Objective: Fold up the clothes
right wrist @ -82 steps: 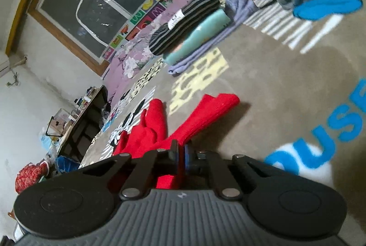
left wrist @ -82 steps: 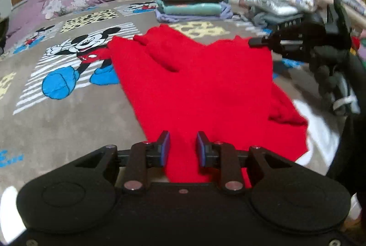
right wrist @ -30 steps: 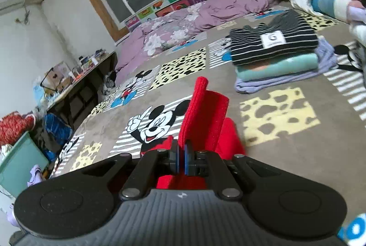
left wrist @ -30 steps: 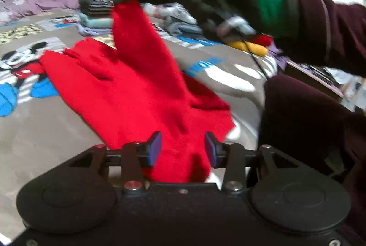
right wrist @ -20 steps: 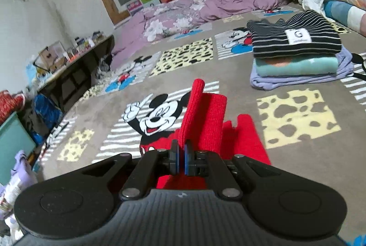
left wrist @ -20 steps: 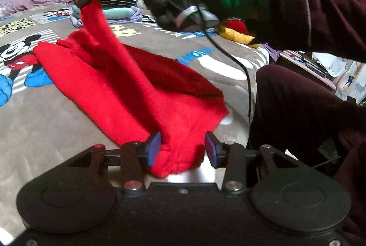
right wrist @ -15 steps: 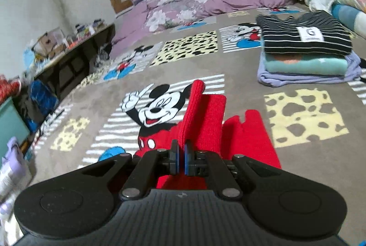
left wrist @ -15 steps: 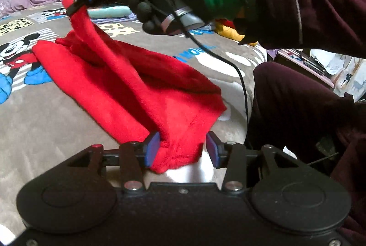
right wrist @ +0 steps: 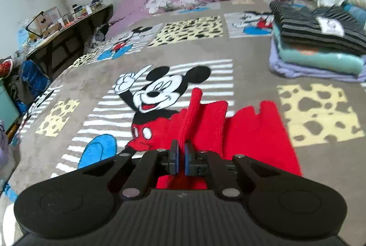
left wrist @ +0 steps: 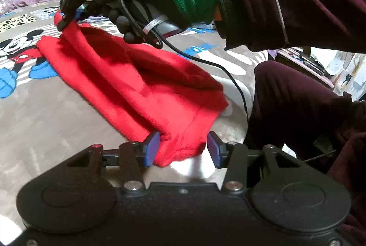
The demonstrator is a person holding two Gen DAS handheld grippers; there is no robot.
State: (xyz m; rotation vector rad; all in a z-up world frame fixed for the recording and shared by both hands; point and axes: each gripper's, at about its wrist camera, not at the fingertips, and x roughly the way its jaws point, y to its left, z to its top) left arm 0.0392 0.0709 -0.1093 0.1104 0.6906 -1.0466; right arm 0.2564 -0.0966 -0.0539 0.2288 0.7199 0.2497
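Right hand-held gripper [right wrist: 180, 160] clamped on red garment [left wrist: 141, 83] — left hand-held gripper [left wrist: 183, 150] wide apart.

Red garment [left wrist: 141, 85] on cartoon-print blanket [right wrist: 205, 49]

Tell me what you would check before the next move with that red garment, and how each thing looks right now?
1. Right gripper shut on the red garment: ok, fabric pinched between the pads.
2. Left gripper ready: ok, open, the hem lies between its fingers, not clamped.
3. Held edge carried across the garment: ok, over the far left side.
4. Layers flat: not ok, folds and a raised ridge show.
5. Landing spot on the blanket free: ok.
6. Cable away from cloth: cannot tell.
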